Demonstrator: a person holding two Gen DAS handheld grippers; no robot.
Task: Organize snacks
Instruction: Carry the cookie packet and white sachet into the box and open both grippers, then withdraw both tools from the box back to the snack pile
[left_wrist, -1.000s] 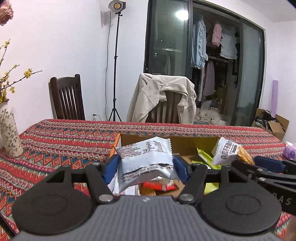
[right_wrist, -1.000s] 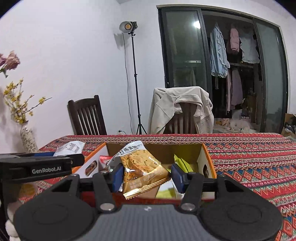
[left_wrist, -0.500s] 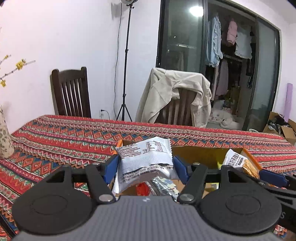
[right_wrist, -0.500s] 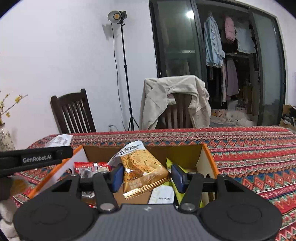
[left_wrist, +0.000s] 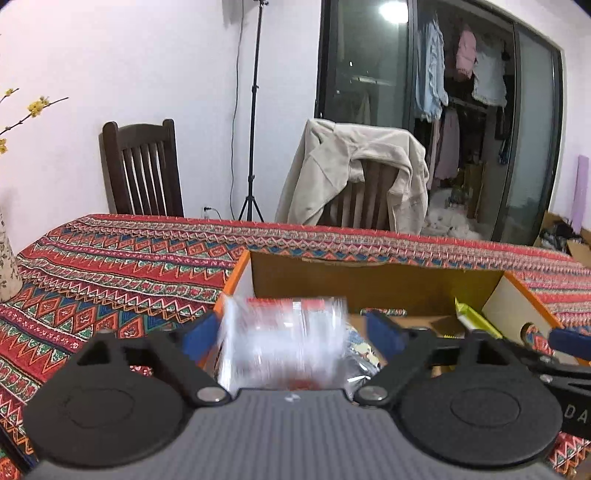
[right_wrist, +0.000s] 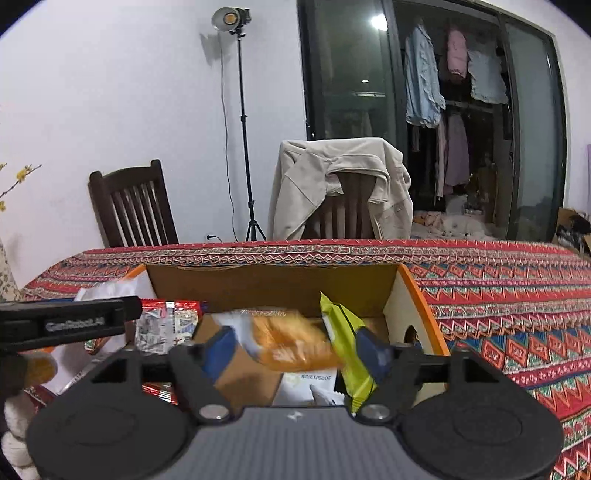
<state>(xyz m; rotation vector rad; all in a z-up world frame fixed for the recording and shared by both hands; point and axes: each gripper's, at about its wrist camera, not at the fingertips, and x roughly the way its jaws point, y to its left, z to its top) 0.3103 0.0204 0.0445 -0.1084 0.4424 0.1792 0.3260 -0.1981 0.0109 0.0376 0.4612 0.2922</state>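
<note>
The snacks are over and inside the cardboard box (left_wrist: 376, 284), which sits on the surface under a patterned tablecloth (left_wrist: 122, 273). Your left hand-held gripper (left_wrist: 291, 328) has just been opening: its blue pads (left_wrist: 384, 330) stand spread, and the silver-white packet (left_wrist: 284, 343) shows as a blur between them, at the box's left wall, with no pad pressing on it. Under it lie a crinkled foil pack (left_wrist: 360, 356) and something red, too hidden to name.

Your right hand-held gripper (right_wrist: 295, 349) has also just been opening. The orange biscuit packet (right_wrist: 295, 345) is smeared between its parted fingers, clear of the left pad; whether it touches the right one you cannot tell. Just beside that right pad a yellow-green packet (right_wrist: 347, 347) stands on end in the box. A red-edged packet (right_wrist: 166, 325) rests at the box's left side, and a white one (right_wrist: 306, 387) lies on its floor.
</note>
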